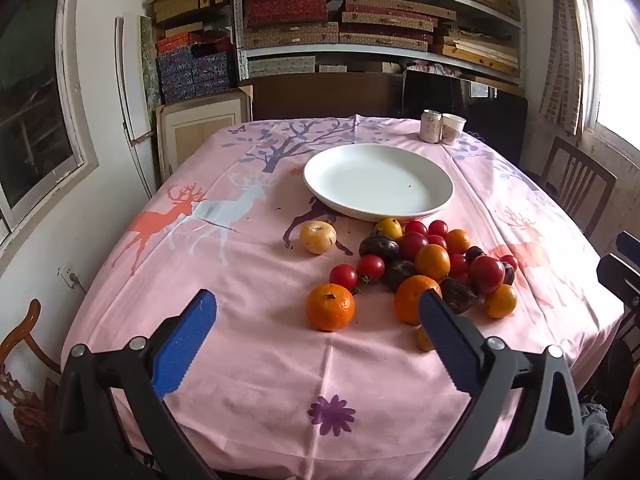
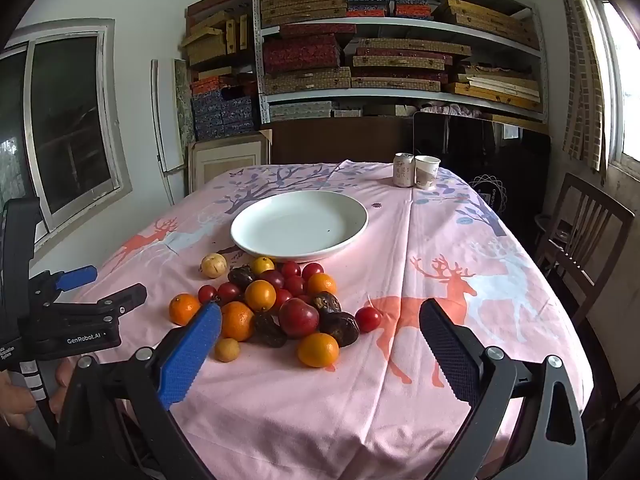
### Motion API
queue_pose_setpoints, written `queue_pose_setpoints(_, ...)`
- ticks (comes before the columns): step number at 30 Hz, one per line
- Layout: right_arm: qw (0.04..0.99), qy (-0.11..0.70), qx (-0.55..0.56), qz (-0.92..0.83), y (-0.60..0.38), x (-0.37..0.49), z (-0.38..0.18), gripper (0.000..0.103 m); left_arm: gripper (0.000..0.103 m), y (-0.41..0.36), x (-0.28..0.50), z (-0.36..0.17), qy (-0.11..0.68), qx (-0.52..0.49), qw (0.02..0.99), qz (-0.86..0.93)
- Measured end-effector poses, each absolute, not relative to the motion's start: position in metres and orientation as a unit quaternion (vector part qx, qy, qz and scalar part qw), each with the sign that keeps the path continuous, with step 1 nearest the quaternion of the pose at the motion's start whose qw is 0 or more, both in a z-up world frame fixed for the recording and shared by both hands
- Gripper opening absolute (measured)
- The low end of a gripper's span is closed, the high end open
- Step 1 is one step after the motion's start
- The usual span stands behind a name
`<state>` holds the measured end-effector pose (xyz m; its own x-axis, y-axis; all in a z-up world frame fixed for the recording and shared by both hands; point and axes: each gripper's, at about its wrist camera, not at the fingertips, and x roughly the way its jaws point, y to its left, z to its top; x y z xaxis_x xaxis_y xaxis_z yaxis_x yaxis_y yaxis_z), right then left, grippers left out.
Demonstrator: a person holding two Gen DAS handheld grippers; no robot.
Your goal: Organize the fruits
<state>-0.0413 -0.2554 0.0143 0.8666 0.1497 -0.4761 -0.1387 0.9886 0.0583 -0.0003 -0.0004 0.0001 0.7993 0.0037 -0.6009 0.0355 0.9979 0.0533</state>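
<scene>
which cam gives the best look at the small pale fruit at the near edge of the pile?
Right wrist view: the small pale fruit sits fully in sight beside the blue pad. In the left wrist view it is half hidden behind the left hand-held gripper's dark finger.

Both wrist views look forward, angled down over surface from near edge; share plate, fruit pile, shelves.

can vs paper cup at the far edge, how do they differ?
The can is a closed straight cylinder with a metal top; the paper cup is open-topped and tapers toward its base. The can stands left of the cup. Both are upright, pale, printed, side by side on the tablecloth.
</scene>
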Motion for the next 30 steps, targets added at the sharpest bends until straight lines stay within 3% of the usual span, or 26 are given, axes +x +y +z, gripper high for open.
queue_pose_setpoints(30,0.965,0.249,0.014,0.076,-0.2549,-0.0431,0.0120,0.099,0.099,-0.0037,-0.0047,0.0020,0.314,0.037,0.949,-0.009)
